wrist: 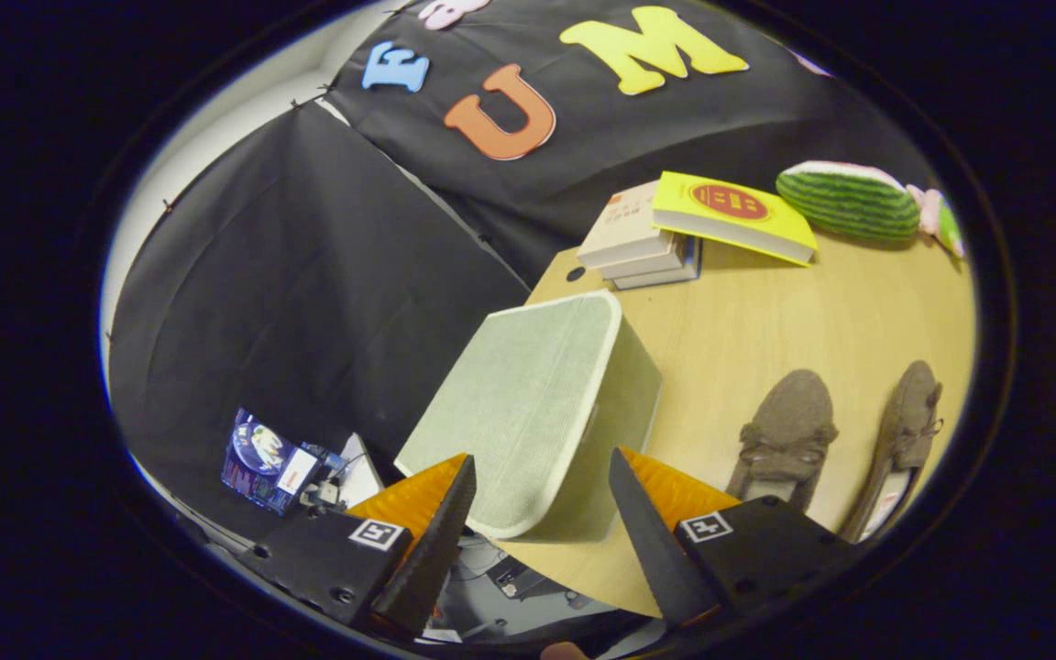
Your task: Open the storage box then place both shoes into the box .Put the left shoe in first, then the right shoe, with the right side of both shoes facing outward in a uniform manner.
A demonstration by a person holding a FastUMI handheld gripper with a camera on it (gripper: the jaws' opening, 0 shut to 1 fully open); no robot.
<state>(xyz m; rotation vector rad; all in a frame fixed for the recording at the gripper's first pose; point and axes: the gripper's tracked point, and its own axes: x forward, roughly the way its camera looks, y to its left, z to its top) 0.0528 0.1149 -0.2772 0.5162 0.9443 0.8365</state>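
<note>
Pale green fabric covers the storage box (546,403), which stands near the corner of a light wooden table (766,321) with its white-edged lid (519,403) down. Gripper view: the gripper (542,495) hovers with its fingers spread apart and holding nothing; the near edge of the lid lies just ahead of and between the fingertips, without visible contact. Beside the box, beyond the one finger, two brown slip-on shoes (789,435) (904,431) rest side by side on the tabletop, toes pointing away from the camera, well apart from the box. Farther back lie a stack of books (643,243) topped by a yellow book (734,215), and a watermelon-slice plush (849,202). Judged from the closed lid and the untouched shoes, the opening step is in hand. The next move calls for catching the lid's near rim between the fingers and lifting it back far enough to leave the interior free for the left shoe.
</note>
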